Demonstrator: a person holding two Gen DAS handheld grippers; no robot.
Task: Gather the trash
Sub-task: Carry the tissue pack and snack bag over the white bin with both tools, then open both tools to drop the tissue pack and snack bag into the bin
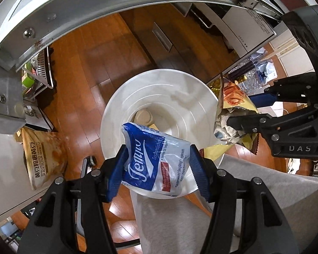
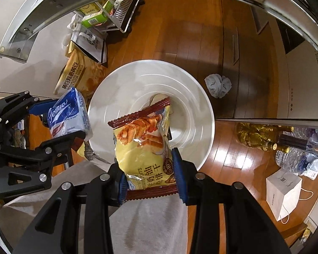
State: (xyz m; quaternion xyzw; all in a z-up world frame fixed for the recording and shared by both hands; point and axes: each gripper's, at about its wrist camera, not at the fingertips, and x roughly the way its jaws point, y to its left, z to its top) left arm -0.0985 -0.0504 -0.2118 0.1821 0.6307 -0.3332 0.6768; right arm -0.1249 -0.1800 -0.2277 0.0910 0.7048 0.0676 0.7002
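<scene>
Left wrist view: left tongs [image 1: 158, 169] clench a blue-white tissue pack [image 1: 156, 158] — held over the white bin [image 1: 116, 105] (some trash already lies inside).
Right wrist view: right tongs [image 2: 151, 175] clench a yellow biscuit wrapper [image 2: 142, 139] above the same bin [image 2: 120, 80] — crumpled paper [image 2: 218, 84] lies on the floor [image 2: 180, 31].

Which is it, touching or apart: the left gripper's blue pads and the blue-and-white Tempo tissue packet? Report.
Touching. The left wrist view shows the left gripper pads pressing both sides of the Tempo tissue packet.
</scene>
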